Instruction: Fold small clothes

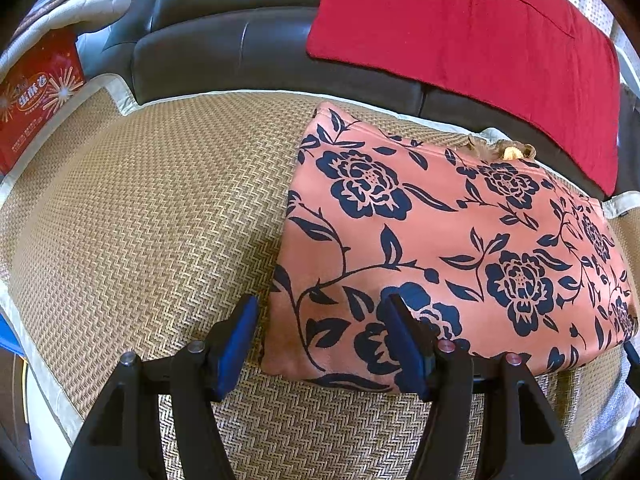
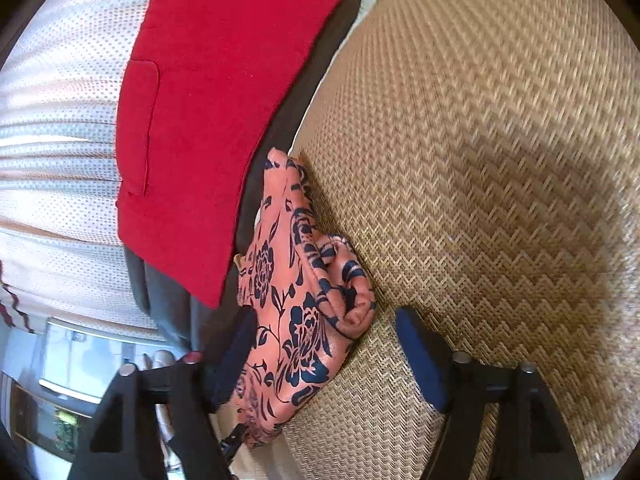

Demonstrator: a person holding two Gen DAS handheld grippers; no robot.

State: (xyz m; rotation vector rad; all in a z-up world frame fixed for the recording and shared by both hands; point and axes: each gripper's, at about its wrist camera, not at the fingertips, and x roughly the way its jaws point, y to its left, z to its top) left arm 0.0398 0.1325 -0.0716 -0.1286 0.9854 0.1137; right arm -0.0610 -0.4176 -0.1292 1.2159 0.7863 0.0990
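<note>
A folded salmon-pink garment with a dark blue flower print [image 1: 432,240] lies on the woven straw mat [image 1: 140,220]. My left gripper [image 1: 324,344] is open, its fingers straddling the garment's near left corner without gripping it. In the right wrist view the same garment [image 2: 296,312] shows edge-on, its folded layers bunched. My right gripper [image 2: 326,364] is open, with the garment's edge lying between its spread fingers.
A red cloth [image 1: 472,48] is draped over the dark leather sofa back [image 1: 220,40]; it also shows in the right wrist view [image 2: 208,120]. A red printed box [image 1: 36,100] stands at the far left. A dotted white fabric [image 2: 52,160] hangs behind.
</note>
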